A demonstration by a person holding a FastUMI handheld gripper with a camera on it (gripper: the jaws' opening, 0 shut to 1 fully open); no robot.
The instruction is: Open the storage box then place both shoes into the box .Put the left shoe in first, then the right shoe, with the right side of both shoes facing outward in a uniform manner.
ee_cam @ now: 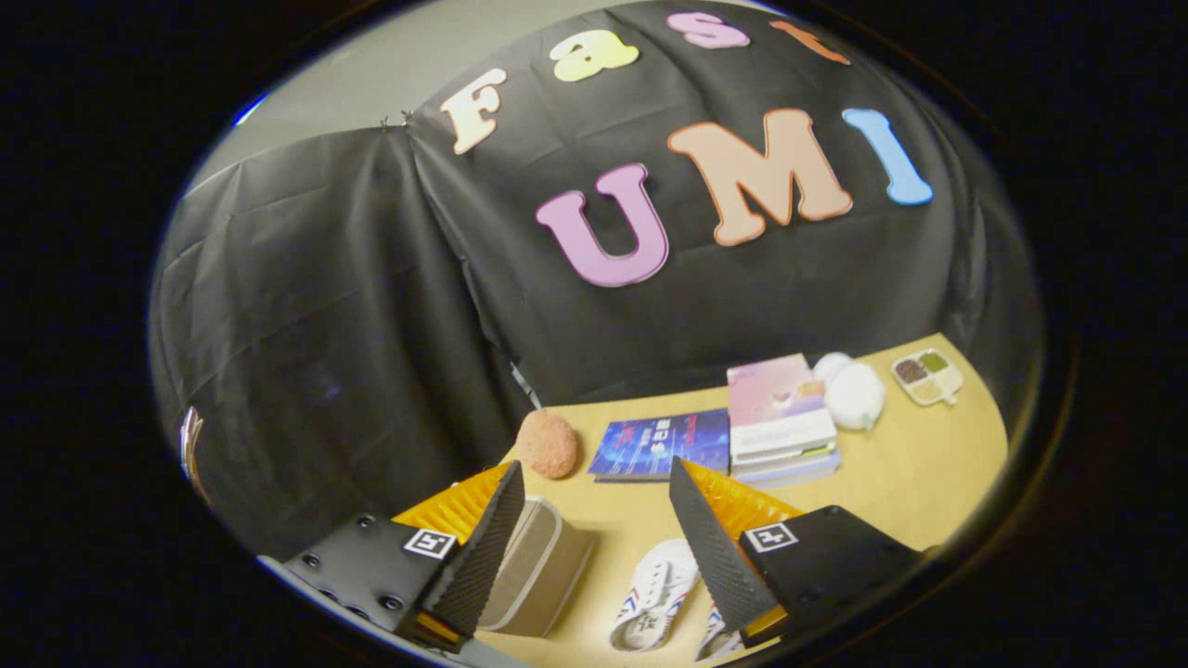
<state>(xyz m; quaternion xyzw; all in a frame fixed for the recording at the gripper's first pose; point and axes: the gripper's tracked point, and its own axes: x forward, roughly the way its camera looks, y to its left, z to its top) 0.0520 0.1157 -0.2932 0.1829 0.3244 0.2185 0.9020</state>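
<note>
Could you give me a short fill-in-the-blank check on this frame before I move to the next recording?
1. The tongs hang above the table with the fingers ____.
2. The storage box by the white shoes has its lid ____.
3. The pink-covered book tops a stack beside a flat ____ book.
4. The rough pinkish ball lies beyond the ____.

Missing words: open; closed; blue; storage box

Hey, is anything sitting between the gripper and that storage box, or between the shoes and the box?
Nothing visible blocks either path. The open gripper hangs above the wooden table; the grey lidded storage box lies below its fingers, lid closed. The white sneaker with red and blue stripes lies beside the box, bare tabletop between them. The second sneaker is partly hidden.
</note>
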